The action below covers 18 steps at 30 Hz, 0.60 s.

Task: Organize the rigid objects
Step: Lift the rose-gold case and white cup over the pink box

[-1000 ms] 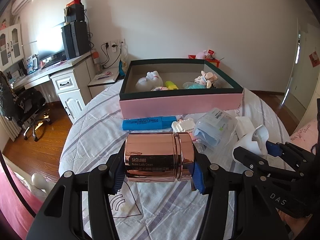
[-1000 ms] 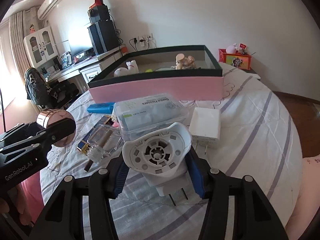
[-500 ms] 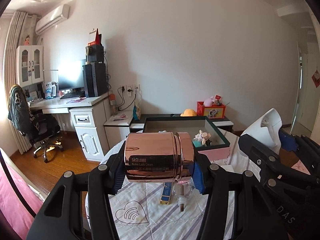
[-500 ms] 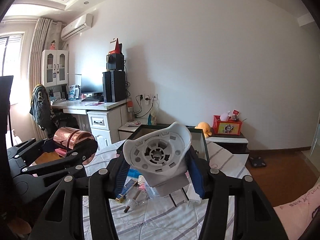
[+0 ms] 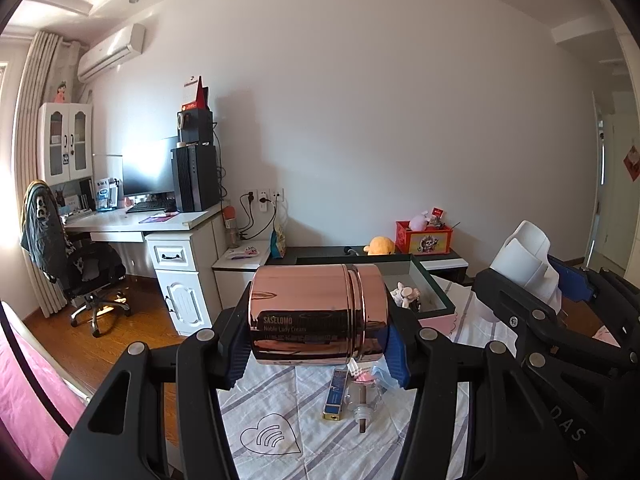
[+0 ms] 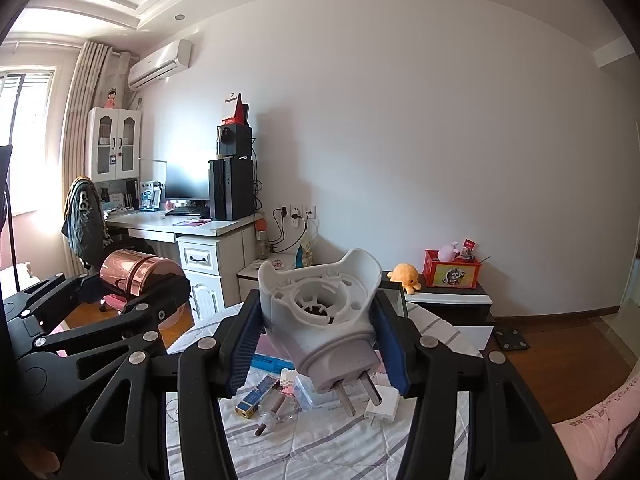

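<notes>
My left gripper (image 5: pixel 318 346) is shut on a shiny rose-gold cream jar (image 5: pixel 318 314), held on its side high above the bed. The jar also shows in the right wrist view (image 6: pixel 134 276). My right gripper (image 6: pixel 318 348) is shut on a white plug-in device (image 6: pixel 320 320) with two metal prongs pointing down; it shows in the left wrist view (image 5: pixel 524 256) at the right. The pink box with a dark green rim (image 5: pixel 434 300) lies ahead and below, with a small figurine (image 5: pixel 406 294) inside.
On the striped bedspread (image 5: pixel 280 408) lie a blue-and-gold tube (image 5: pixel 336 394), a clear bottle (image 5: pixel 362 400), a white charger (image 6: pixel 384 402) and a blue marker (image 6: pixel 272 362). A desk with a monitor (image 5: pixel 148 172) stands left; a low cabinet with a red toy box (image 5: pixel 424 238) stands behind.
Both grippers have stayed raised and level, keeping their objects. The view has risen slightly, so the box and the bed sit lower in the frame.
</notes>
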Motion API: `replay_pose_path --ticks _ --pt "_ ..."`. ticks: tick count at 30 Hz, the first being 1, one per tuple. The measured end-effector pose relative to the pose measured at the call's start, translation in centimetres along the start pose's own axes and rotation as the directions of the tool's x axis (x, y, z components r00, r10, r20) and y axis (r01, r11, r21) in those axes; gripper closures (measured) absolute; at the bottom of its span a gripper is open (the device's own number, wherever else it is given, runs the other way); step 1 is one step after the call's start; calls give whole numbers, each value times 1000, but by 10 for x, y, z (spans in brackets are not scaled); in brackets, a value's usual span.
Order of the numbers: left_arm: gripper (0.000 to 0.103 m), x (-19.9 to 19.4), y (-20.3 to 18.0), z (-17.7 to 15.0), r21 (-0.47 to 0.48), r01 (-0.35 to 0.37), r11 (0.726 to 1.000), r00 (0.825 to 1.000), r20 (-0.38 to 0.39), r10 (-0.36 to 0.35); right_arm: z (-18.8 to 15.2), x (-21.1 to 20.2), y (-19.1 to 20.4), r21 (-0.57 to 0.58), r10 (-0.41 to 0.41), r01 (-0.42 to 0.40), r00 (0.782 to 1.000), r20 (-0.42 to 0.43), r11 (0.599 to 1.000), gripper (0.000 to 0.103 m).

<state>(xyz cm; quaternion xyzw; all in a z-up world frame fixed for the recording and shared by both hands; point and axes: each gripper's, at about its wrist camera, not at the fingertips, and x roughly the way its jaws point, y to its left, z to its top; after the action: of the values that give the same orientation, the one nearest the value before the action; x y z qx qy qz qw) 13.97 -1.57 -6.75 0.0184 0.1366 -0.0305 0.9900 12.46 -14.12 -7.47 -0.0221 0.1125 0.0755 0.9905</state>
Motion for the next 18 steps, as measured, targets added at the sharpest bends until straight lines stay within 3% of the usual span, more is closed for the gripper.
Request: replay_pose_path --ticks 4,9,14,18 --pt "48 17 0 3 5 7 1000 1000 -21 -7 1 13 -2 -4 0 0 1000 -11 1000 48" --pt "48 67 -4 13 14 48 999 997 -55 -47 4 50 -12 -14 -3 3 999 -41 1000 48" --pt "48 148 -8 23 30 81 996 989 -127 -77 13 112 -31 -36 -18 15 996 -87 999 48" --pt "48 218 -11 22 37 94 995 971 -223 -84 14 173 -44 -47 -13 6 988 -151 999 48"
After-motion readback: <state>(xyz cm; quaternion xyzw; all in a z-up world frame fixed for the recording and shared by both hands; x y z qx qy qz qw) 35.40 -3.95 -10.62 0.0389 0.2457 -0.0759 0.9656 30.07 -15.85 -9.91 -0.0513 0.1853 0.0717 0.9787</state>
